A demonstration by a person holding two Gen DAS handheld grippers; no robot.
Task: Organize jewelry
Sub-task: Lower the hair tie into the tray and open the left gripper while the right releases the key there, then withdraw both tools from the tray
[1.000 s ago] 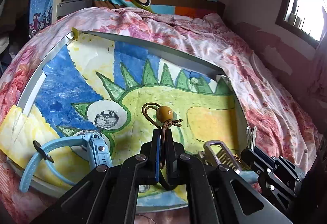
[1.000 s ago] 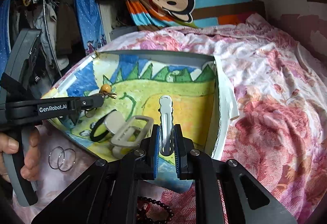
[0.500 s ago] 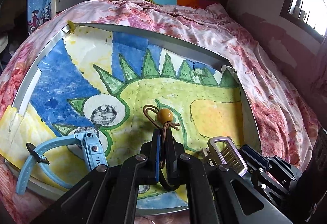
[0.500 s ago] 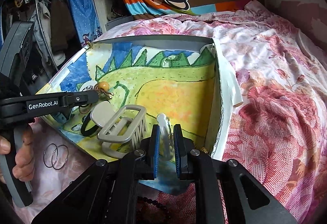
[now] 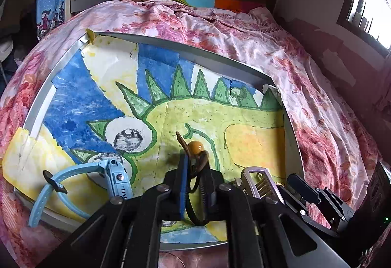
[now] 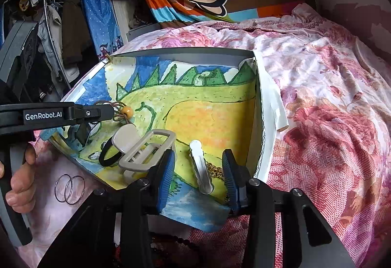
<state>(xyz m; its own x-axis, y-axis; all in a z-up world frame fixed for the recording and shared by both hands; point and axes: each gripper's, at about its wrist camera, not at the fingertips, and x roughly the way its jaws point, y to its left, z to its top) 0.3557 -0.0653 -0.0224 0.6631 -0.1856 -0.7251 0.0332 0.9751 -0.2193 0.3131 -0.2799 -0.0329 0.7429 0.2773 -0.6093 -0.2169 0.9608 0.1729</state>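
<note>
A shallow grey tray [image 6: 185,52] lined with a painted dinosaur sheet lies on the bed. My right gripper [image 6: 199,158] hangs over its near right corner, jaws opening. A white hair clip [image 6: 200,170] lies flat on the sheet between its fingers, touching neither pad. My left gripper [image 5: 195,160] hovers over the tray's near middle, jaws opening slightly. A brown cord bracelet with an amber bead [image 5: 195,147] hangs loosely between its fingers. From the right wrist view, the left gripper [image 6: 110,112] reaches in from the left with the bead [image 6: 127,111] at its tip.
In the tray lie a light blue watch [image 5: 114,175], a beige claw clip [image 6: 146,150], a black hair tie [image 6: 105,158] and a gold chain [image 6: 216,170]. Two thin rings [image 6: 69,188] and dark beads [image 6: 176,243] rest on the floral bedsheet. A person's hand [image 6: 17,184] holds the left handle.
The right gripper lowered the white clip onto the tray, then spread its jaws and let it go. The left jaws have parted a little and the bead has sagged toward the fingers.
</note>
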